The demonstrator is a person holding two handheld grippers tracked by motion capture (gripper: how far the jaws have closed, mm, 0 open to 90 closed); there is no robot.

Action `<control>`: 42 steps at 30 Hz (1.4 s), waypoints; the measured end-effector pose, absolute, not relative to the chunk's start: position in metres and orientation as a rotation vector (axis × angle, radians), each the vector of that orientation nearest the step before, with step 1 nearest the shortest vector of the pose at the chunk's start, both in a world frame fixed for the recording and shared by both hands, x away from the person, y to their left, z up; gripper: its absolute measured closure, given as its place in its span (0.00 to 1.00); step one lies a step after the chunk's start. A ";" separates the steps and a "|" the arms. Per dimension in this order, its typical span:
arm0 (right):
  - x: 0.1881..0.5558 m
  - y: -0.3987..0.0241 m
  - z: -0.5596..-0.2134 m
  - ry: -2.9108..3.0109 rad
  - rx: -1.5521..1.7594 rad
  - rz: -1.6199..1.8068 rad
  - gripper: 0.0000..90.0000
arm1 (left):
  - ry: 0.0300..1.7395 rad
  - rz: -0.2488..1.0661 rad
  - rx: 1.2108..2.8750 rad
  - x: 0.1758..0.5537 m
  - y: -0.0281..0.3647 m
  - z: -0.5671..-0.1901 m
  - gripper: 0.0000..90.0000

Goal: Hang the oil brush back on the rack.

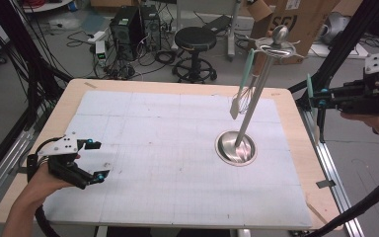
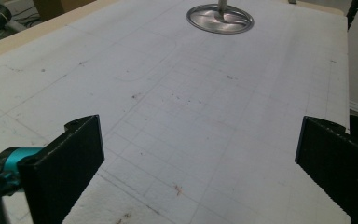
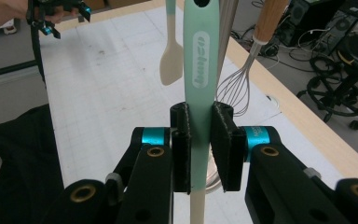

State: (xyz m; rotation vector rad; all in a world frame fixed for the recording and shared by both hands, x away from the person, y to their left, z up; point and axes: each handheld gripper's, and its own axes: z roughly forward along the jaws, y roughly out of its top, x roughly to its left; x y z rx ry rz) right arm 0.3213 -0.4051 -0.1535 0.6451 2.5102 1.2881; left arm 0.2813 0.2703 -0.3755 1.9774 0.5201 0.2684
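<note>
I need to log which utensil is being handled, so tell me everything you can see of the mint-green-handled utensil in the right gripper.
The mint-green-handled utensil has a flat, plastic-looking handle with raised lettering and a hole at one end, running into a cream part below the jaws. It stands roughly upright in the right gripper view, pinched between the black ribbed pads of the right gripper, beside the table's edge.

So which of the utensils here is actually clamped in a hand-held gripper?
The mint-handled utensil, pinched between the right hand-held gripper pads. The cream spatula and wire whisk hang free on the stand beyond it.
</note>
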 end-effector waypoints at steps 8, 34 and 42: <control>0.329 -0.408 -0.144 2.483 0.653 1.298 0.87 | 0.538 0.269 1.975 0.282 0.273 -0.377 0.02; 0.346 -0.394 -0.131 2.473 0.632 1.283 0.87 | 0.554 0.268 1.962 0.282 0.277 -0.378 0.02; 0.350 -0.386 -0.134 2.472 0.648 1.290 0.87 | 0.550 0.269 1.961 0.282 0.277 -0.378 0.02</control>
